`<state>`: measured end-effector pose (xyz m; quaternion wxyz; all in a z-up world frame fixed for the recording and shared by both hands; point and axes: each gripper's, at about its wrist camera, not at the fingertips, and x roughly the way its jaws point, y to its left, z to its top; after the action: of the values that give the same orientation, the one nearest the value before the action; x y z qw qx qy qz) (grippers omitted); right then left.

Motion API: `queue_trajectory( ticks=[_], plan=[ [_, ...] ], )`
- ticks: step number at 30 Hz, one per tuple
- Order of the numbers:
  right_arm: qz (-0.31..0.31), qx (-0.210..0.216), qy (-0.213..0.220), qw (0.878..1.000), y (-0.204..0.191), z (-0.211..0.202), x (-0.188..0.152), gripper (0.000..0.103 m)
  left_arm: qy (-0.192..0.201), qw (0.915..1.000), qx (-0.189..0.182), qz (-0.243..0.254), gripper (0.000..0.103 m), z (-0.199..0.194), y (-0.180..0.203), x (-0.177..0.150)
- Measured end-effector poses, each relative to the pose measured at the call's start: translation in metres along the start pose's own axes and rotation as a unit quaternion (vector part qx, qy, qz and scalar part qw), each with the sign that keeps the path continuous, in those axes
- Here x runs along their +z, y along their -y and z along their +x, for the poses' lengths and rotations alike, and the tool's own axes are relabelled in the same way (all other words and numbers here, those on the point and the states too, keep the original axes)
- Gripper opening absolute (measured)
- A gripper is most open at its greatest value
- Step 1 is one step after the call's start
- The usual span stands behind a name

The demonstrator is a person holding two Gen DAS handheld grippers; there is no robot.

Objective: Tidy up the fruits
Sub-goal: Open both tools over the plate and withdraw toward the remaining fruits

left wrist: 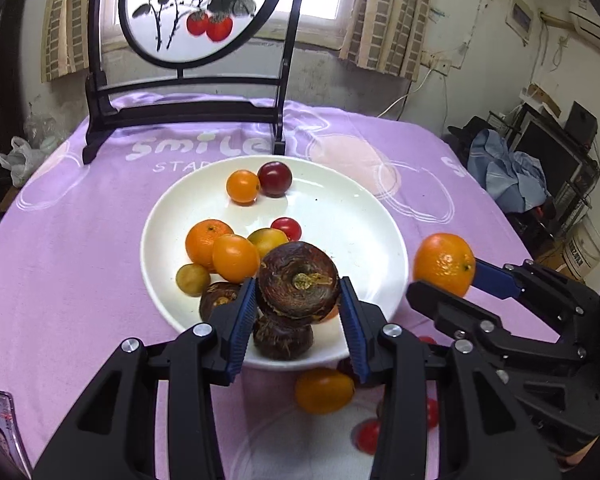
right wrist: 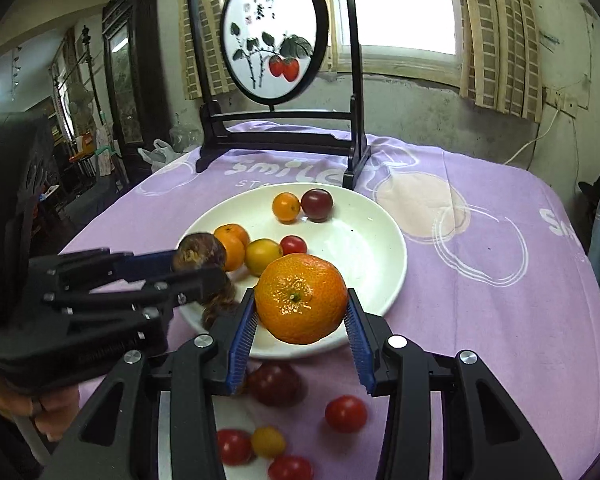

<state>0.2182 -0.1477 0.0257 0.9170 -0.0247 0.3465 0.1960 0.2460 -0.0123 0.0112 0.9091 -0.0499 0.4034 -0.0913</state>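
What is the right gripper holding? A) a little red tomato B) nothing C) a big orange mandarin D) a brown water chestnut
C: in the right wrist view the right gripper has its blue pads pressed on both sides of a big orange mandarin, held above the near edge of the white plate; the brown water chestnut is in the left gripper.

- Phone [left wrist: 0, 420], lower left of the left wrist view: cut by the frame edge.
- Water chestnut [left wrist: 283, 338] on the white plate [left wrist: 364, 216]: top hidden behind the held one.
- Yellow tomato [left wrist: 324, 390], bottom centre: blurred.
- Red tomato [right wrist: 290, 468]: cut by the bottom edge.
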Motion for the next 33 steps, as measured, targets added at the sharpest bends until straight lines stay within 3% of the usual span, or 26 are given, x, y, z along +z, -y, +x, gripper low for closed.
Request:
queue_trajectory(
  ticks=[6,13,15,17,24,33],
  plan=[
    [0.024,-0.014,-0.024,0.999,0.009,0.041,0.004,0.044,-0.029,0.9990,0.007,-0.032,0.040,0.038,-0.018,0.002],
    [0.053,-0.014,-0.054,0.997,0.020,0.070,-0.003,0.046,-0.022,0.9993,-0.001,-0.029,0.045,0.048,-0.020,-0.001],
    [0.062,-0.015,-0.048,0.997,0.025,0.067,-0.003,0.051,-0.018,0.9990,0.003,-0.042,0.064,0.047,-0.023,-0.001],
    [0.078,-0.005,-0.041,0.996,0.031,0.062,-0.003,0.058,-0.011,0.9981,0.002,-0.061,0.074,0.043,-0.028,-0.001],
    [0.057,-0.005,-0.028,0.998,0.026,0.038,-0.001,0.062,0.005,0.9984,0.004,-0.056,0.080,0.023,-0.025,-0.002],
    [0.053,-0.009,-0.027,0.998,0.029,0.008,-0.015,0.064,0.017,0.9997,0.007,-0.014,0.087,-0.004,-0.002,-0.015]
  ],
)
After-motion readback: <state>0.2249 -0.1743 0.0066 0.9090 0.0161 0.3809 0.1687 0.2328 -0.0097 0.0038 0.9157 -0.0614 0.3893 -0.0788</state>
